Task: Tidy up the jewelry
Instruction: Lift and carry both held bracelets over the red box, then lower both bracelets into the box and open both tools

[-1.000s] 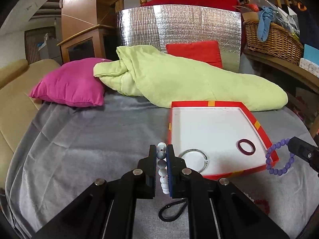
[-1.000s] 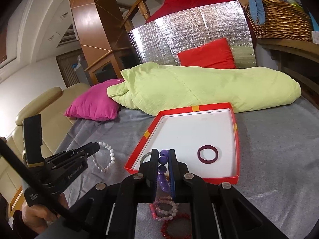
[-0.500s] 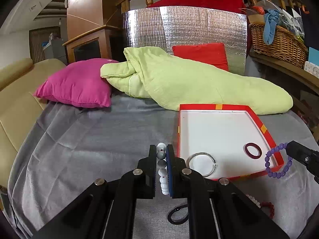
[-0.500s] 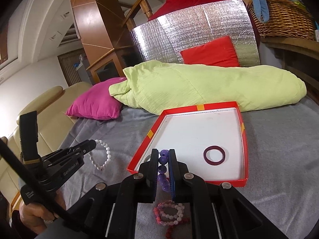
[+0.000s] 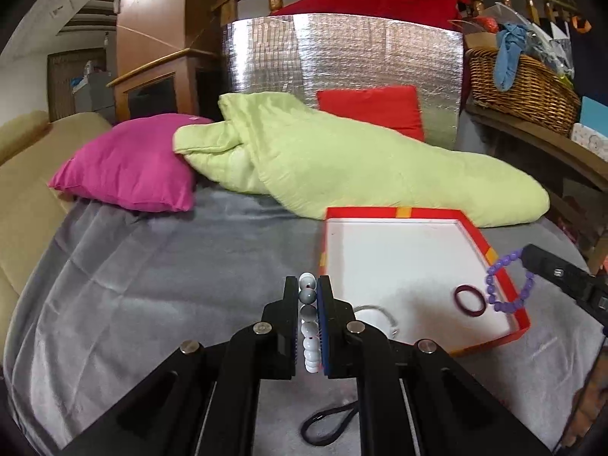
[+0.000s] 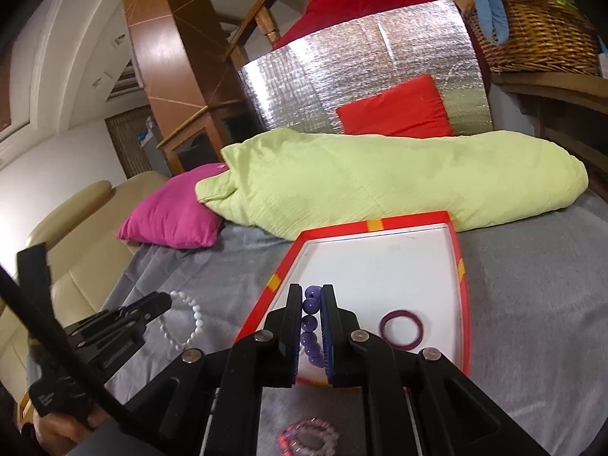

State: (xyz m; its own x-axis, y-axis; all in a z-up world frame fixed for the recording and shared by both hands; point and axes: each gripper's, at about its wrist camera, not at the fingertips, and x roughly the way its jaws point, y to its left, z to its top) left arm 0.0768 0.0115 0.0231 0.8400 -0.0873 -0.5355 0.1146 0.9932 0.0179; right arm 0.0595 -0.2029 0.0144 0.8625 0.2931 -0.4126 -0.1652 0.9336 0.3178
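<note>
My left gripper [image 5: 307, 285] is shut on a white bead bracelet [image 5: 308, 332], held above the grey sheet just left of the red tray [image 5: 494, 254]. My right gripper [image 6: 312, 294] is shut on a purple bead bracelet [image 6: 309, 325] over the tray's [image 6: 461, 266] near left corner. The purple bracelet also shows in the left wrist view [image 5: 507, 285], hanging over the tray's right rim. The white bracelet hangs from the left gripper in the right wrist view [image 6: 182, 321]. A maroon bangle [image 5: 470, 301] [image 6: 401, 329] and a thin silver bangle [image 5: 376, 313] lie in the tray.
A pink bead bracelet [image 6: 309, 439] and a black cord loop [image 5: 328, 423] lie on the grey sheet near me. A green quilt [image 5: 342, 167], a magenta pillow [image 5: 129, 167] and a red cushion [image 5: 370, 108] lie behind the tray. A wicker basket [image 5: 524, 87] stands at the far right.
Both grippers have moved forward toward the tray with their bracelets. The right gripper now hangs the purple bracelet over the tray; the loose bracelets lie lower in its view.
</note>
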